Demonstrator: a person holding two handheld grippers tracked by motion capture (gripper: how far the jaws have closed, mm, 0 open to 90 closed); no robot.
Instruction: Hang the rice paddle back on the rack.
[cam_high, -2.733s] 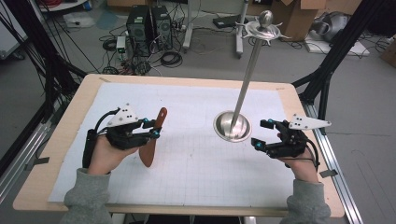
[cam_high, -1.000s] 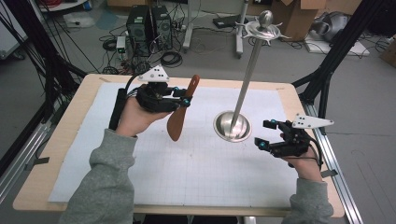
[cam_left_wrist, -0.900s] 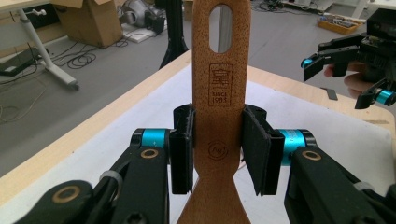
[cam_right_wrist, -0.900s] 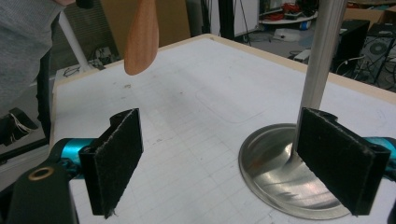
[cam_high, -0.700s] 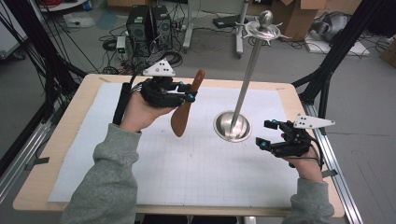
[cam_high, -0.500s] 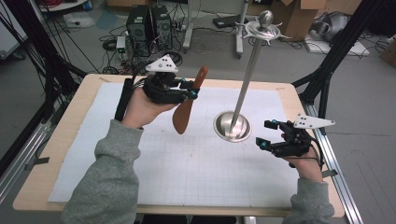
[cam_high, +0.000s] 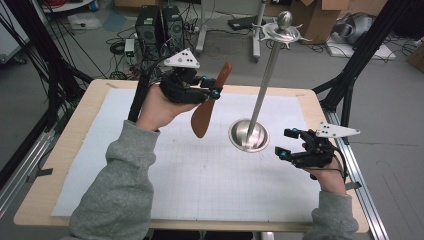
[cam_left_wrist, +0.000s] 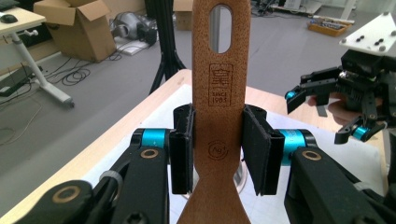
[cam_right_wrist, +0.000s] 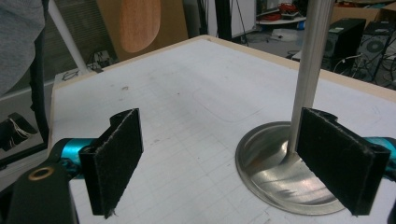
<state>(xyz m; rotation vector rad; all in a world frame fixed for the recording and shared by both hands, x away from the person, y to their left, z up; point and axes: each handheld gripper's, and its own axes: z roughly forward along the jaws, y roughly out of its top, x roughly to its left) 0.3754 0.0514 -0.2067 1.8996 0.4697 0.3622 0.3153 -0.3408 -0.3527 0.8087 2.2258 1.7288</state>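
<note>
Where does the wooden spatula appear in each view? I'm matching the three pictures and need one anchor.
High view: wooden spatula upper middle, tilted, clamped in the left gripper, left of the steel stand.
Left gripper view: its handle rises up the centre between the jaws, hanging hole at top.
Right gripper view: its blade at the top left, beyond the table edge.
Shared landmark: the steel stand, its pole and round base.

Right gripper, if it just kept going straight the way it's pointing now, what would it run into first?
Most likely the metal stand: the right gripper points across the table toward its round base, which lies just ahead between the open jaws, toward the right one. Depth is hard to judge, so the pole may come first.
</note>
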